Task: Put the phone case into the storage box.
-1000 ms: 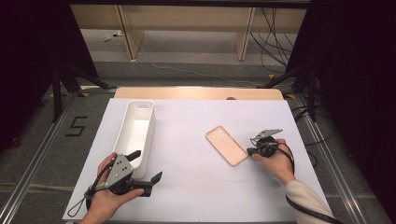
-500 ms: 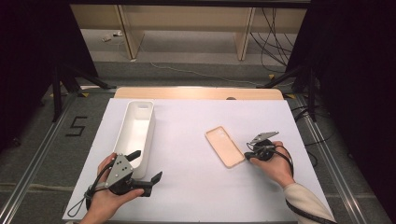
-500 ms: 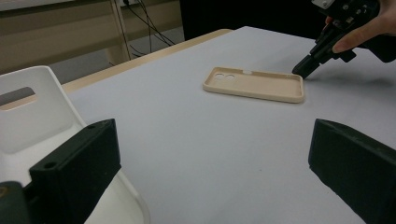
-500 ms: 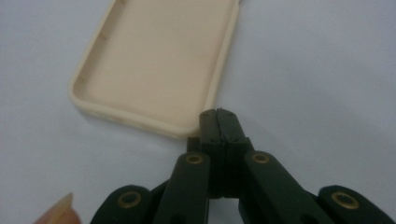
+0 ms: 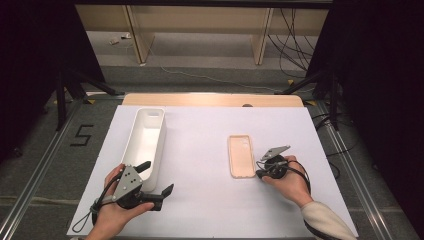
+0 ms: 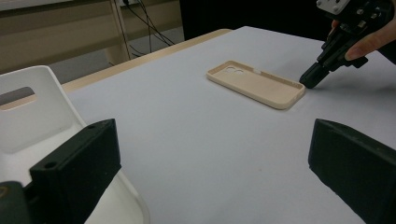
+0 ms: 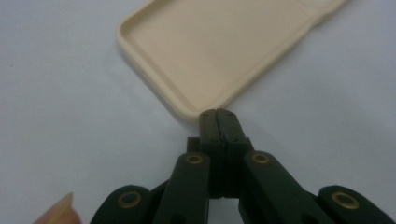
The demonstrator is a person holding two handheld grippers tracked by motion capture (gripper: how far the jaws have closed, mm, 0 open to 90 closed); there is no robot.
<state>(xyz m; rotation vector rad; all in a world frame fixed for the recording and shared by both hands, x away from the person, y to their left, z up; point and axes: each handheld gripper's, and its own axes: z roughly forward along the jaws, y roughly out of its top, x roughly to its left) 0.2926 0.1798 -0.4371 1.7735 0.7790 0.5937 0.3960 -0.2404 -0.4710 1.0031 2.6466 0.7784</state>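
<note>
A beige phone case point(image 5: 241, 156) lies hollow side up on the white table cover point(image 5: 200, 200), right of centre. My right gripper point(image 5: 259, 174) is shut with nothing between its jaws, and its tips rest against the case's near right corner. In the right gripper view the closed tips point(image 7: 218, 114) meet the rim of the case point(image 7: 219, 46). My left gripper point(image 5: 156, 177) is held open and empty at the near left, beside the near end of the white bin point(image 5: 146, 145). From the left gripper view the case point(image 6: 257, 84) lies ahead, with the right gripper point(image 6: 310, 80) at its corner.
The long white bin point(image 6: 32, 107) stands lengthwise on the left half of the cover and looks empty. A wooden table edge point(image 5: 210, 100) runs along the far side. Metal rails point(image 5: 350, 170) flank the cover, and cables point(image 5: 295, 35) lie on the floor beyond.
The right gripper slid toward the near side and a little left along the case's right edge. The case turned from slanted to nearly straight. The left gripper stayed still.
</note>
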